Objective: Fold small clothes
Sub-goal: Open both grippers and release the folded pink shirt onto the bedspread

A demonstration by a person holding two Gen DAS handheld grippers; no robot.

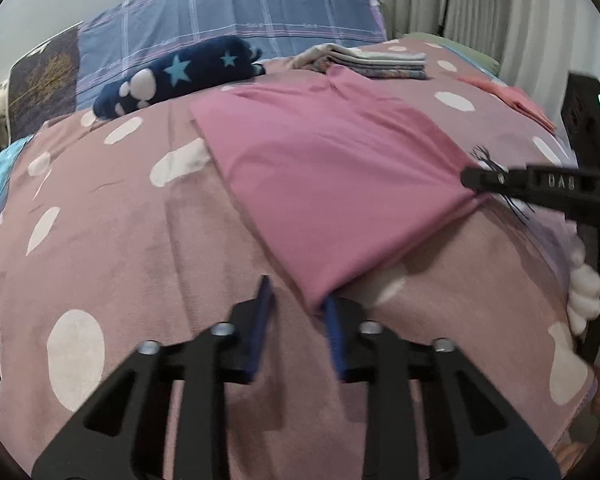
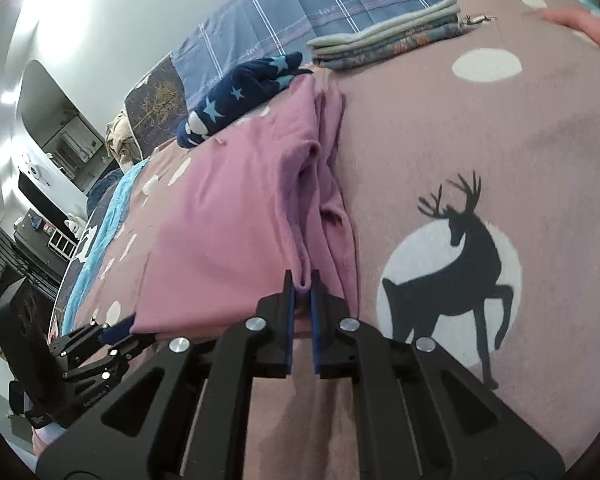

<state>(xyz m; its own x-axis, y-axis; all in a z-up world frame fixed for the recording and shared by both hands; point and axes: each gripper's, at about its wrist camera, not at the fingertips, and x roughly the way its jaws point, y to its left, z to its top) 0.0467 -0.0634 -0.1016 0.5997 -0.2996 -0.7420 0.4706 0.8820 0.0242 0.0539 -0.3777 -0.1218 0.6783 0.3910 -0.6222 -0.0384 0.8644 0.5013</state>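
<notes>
The left claw (image 1: 296,300) sits part open at the near corner of the pink garment (image 1: 324,176) lying on the bed blanket (image 1: 140,240), the grip hard to make out, while the right claw (image 2: 302,282) pinches its bunched far edge, its hand cut off.

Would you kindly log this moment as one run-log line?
right gripper: shut on pink garment corner | left gripper: jaws apart beside near corner, not gripping | folded stack: behind
</notes>
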